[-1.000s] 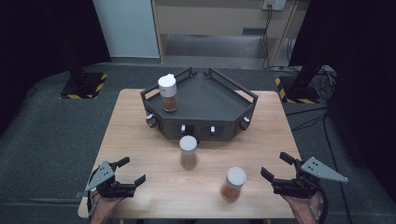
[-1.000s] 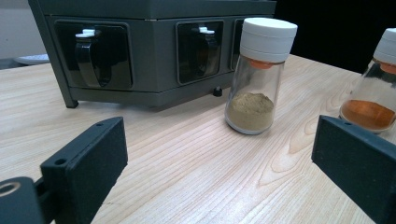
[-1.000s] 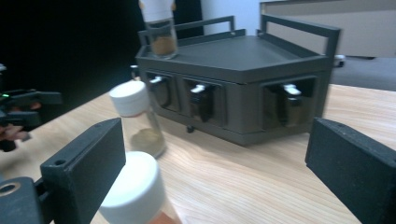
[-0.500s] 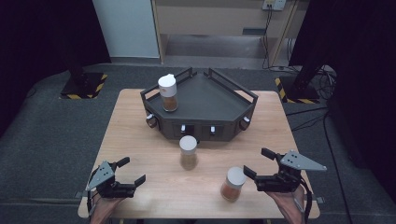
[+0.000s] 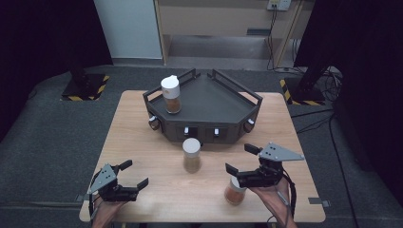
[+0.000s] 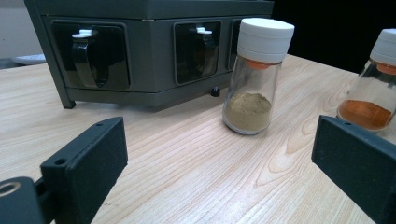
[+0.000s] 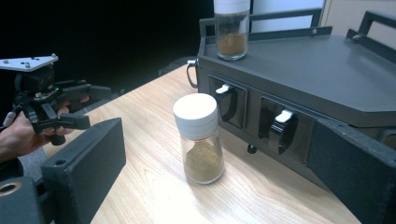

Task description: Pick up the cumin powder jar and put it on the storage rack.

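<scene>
While my right claw [image 5: 237, 164] hovers spread above the near-right jar [image 5: 234, 192] on the tabletop [image 5: 142, 128], ready to grip its cap, my left claw [image 5: 134, 174] waits open, near left.

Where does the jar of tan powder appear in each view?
High view: tan-powder jar at table centre, before the grey rack.
Left gripper view: jar right of centre, rack behind it.
Right gripper view: jar at centre, rack on the right.
Shared landmark: the rack.
</scene>
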`<state>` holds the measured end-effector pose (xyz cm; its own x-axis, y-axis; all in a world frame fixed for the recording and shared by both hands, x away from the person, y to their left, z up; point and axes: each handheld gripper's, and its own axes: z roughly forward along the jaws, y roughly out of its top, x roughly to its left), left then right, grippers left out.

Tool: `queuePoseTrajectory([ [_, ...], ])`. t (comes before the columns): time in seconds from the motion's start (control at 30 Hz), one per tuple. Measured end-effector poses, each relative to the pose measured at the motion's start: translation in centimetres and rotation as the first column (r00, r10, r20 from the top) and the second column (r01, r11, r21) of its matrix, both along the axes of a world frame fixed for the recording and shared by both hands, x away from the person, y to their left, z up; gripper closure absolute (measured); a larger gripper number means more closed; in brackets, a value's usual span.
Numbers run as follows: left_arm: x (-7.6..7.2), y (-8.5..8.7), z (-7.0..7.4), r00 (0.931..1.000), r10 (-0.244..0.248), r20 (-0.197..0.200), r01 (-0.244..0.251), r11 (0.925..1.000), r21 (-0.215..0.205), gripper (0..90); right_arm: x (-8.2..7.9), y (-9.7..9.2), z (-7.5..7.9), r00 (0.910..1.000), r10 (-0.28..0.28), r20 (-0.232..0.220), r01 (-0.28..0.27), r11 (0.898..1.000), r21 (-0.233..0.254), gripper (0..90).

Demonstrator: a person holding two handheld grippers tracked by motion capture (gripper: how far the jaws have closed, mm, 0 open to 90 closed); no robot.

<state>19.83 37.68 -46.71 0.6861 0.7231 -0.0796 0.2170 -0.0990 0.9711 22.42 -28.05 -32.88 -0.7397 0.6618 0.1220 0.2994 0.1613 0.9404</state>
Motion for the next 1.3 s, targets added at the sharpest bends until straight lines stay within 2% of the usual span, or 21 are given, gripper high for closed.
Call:
queuePoseTrajectory([
  [0.27, 0.0, 0.0, 0.0, 1.0000, 0.000, -0.002, 0.000, 1.0000, -0.003, 2.4, 1.3, 2.4, 1.1, 0.9997, -0.009, -0.023, 0.008, 1.000, -0.023, 5.3],
  [0.6, 0.6, -0.2, 0.1, 0.9999, -0.011, -0.003, 0.011, 0.9999, -0.005, 2.4, 1.7, 7.1, 2.5, 0.9999, -0.015, -0.005, 0.014, 0.996, -0.089, 5.9],
  [0.9, 0.8, -0.2, 0.1, 0.9998, -0.020, -0.001, 0.020, 0.9998, -0.003, 2.4, 3.4, 10.5, 2.0, 0.9991, -0.005, -0.042, 0.000, 0.994, -0.114, 6.5],
  [1.0, 0.8, -0.2, 0.1, 0.9998, -0.018, -0.003, 0.018, 0.9998, -0.002, 2.4, 3.9, 11.8, 2.0, 0.9979, -0.021, -0.061, 0.013, 0.991, -0.129, 6.9],
  [1.13, 0.7, -0.2, 0.1, 0.9998, -0.018, 0.000, 0.018, 0.9998, -0.003, 2.4, 4.1, 13.2, 1.7, 0.9978, -0.043, -0.051, 0.035, 0.988, -0.154, 7.5],
  [1.27, 0.8, -0.2, 0.1, 0.9998, -0.020, 0.000, 0.020, 0.9998, -0.001, 2.4, 4.5, 14.0, 1.2, 0.9960, -0.062, -0.065, 0.051, 0.986, -0.156, 8.1],
  [1.3, 0.7, -0.2, 0.1, 0.9998, -0.020, 0.001, 0.020, 0.9998, -0.001, 2.4, 4.8, 14.6, 0.9, 0.9947, -0.074, -0.072, 0.061, 0.983, -0.172, 8.4],
])
